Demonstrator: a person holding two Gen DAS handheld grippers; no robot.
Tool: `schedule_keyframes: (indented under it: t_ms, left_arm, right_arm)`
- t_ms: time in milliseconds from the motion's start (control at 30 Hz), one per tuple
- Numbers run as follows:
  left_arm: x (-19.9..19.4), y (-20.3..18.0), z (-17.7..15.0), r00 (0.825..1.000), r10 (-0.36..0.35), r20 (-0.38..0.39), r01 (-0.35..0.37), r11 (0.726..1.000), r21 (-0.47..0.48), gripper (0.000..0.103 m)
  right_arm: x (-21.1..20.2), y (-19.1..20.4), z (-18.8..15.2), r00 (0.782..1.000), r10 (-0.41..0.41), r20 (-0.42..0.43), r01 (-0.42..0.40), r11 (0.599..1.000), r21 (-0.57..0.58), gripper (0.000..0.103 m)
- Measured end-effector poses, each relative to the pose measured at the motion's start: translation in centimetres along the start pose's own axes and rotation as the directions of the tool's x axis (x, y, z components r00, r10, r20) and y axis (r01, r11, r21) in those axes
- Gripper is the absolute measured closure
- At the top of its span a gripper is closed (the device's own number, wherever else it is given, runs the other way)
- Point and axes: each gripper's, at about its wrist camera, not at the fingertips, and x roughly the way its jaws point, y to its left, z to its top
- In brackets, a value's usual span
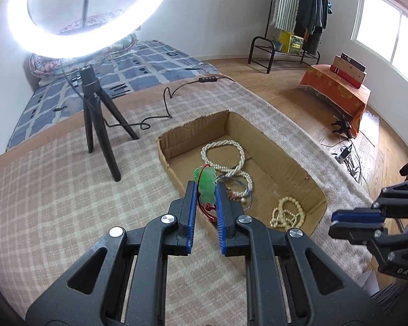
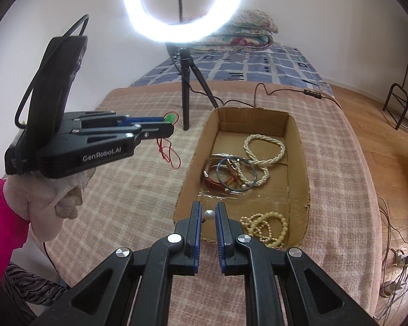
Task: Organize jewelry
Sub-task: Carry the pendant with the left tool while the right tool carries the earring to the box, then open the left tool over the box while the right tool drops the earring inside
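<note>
Your left hand-held gripper [image 1: 206,190] pinches a green jade-like pendant [image 1: 207,187] on a red cord [image 2: 169,152], held above the checked blanket [image 1: 68,190] beside the cardboard box [image 2: 299,141]. Your right hand-held gripper [image 2: 209,213], nearly closed, clamps a single pearl bead [image 2: 208,214] over the box's 6 o'clock edge. Inside lie a white pearl strand [image 2: 263,146] at 12 o'clock, cream beads [image 2: 269,225] at 5 o'clock and bangles [image 2: 231,174] between; the ring light's tripod [image 2: 189,87] stands behind.

Both wrist views near, angled down, sharing the cardboard box [image 1: 299,163] [image 2: 296,146].
</note>
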Motion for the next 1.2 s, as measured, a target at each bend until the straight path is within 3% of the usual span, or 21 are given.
schedule_keyframes:
  t_ms: [267,700,1200]
  left_arm:
    - [2.6,-0.1,2.1,1.0,0.009,0.004,-0.009,1.0,-0.012,0.091]
    - [6.4,0.4,2.5,0.999,0.022,-0.031,-0.022,1.0,-0.021,0.091]
    - [6.9,0.1,2.7,0.999,0.014,-0.046,-0.015,0.999,-0.033,0.091]
  right_arm:
    - [1.6,-1.0,0.0,1.0,-0.009,-0.018,0.01,1.0,0.018,0.095]
    - [4.1,-1.1,0.3,0.999,-0.001,-0.046,0.003,0.999,0.033,0.095]
    - [4.9,-1.0,0.6,0.999,0.003,-0.052,-0.002,1.0,0.019,0.092]
